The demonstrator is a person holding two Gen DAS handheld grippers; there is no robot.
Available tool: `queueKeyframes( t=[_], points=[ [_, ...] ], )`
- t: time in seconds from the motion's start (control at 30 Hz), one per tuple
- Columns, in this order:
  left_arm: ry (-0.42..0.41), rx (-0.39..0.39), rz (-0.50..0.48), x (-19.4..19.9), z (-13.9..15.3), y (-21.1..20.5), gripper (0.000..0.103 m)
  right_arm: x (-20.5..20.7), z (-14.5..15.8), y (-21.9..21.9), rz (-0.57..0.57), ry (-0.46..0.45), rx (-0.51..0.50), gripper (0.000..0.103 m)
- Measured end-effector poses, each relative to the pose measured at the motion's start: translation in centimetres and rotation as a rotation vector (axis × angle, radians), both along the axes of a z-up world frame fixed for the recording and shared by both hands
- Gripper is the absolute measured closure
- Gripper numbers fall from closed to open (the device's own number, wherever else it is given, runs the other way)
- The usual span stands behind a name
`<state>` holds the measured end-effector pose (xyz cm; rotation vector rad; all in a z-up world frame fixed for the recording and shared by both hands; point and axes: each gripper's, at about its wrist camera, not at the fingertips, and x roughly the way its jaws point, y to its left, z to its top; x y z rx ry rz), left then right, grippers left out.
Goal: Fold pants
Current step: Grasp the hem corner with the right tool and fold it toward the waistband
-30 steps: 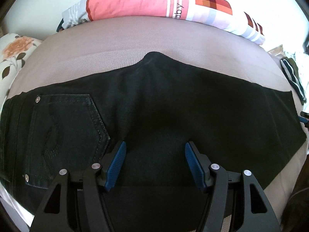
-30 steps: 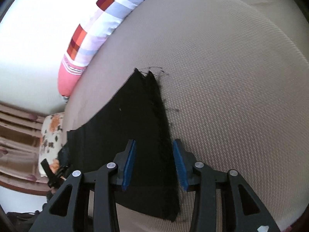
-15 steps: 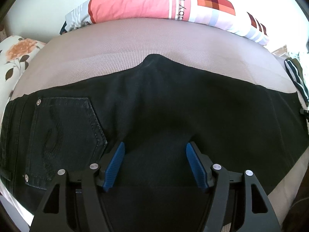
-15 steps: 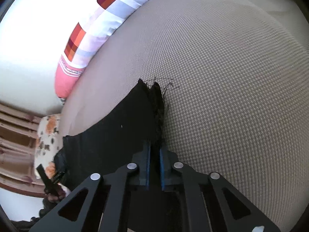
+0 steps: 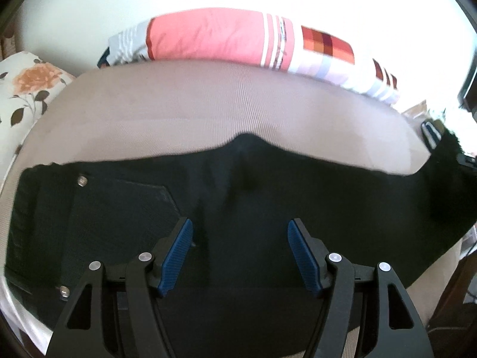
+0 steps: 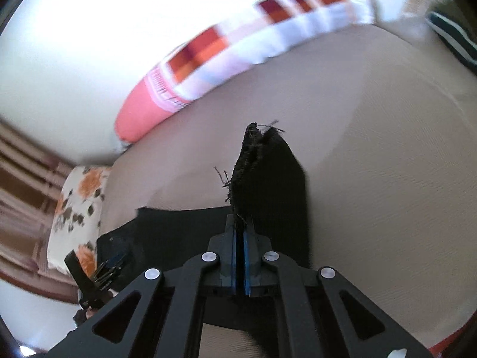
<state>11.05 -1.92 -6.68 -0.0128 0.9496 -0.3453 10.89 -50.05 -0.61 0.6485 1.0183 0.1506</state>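
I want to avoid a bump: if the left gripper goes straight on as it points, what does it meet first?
Most likely the black pants, between the open left gripper fingers; depth is unclear.

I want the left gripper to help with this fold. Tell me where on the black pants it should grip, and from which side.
Grip the near edge of the black pants just right of the back pocket, coming from above on the near side. The left gripper already hangs open there and the cloth lies flat on the bed. The right gripper holds the frayed leg hem raised, probably to fold leftward.
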Motion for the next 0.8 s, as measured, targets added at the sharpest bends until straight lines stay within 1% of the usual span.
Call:
queueKeyframes(
  t=[0.1, 0.2, 0.33, 0.47, 0.53, 0.67, 0.73, 0.8],
  points=[
    [-0.021, -0.024, 0.006, 0.0, 1.6, 1.4, 0.036, 2.4, 0.4, 4.9, 0.077, 0.002, -0.018, 0.098],
    [-0.047, -0.033, 0.008, -0.2, 2.7, 2.8, 0.036, 4.5, -0.3, 9.2, 0.143, 0.007, -0.015, 0.098],
    [-0.059, -0.053, 0.02, -0.5, 3.3, 4.4, 0.036, 7.0, -2.4, 14.5, 0.217, 0.042, -0.001, 0.098],
    [-0.052, -0.08, 0.016, -0.7, 3.5, 5.5, 0.036, 8.7, -4.8, 20.3, 0.31, 0.071, -0.033, 0.098],
    [-0.045, -0.101, 0.008, -0.8, 3.6, 5.8, 0.036, 9.2, -5.8, 22.2, 0.342, 0.087, -0.038, 0.098],
    [-0.03, -0.136, -0.008, -0.8, 3.6, 6.2, 0.036, 10.0, -7.8, 25.7, 0.39, 0.116, -0.092, 0.098],
    [-0.016, -0.161, -0.018, -0.7, 3.5, 6.3, 0.036, 10.4, -8.4, 26.6, 0.406, 0.129, -0.094, 0.098],
    [-0.006, -0.173, -0.033, -0.6, 3.4, 6.1, 0.036, 10.7, -9.1, 27.6, 0.423, 0.138, -0.129, 0.098]
  ],
)
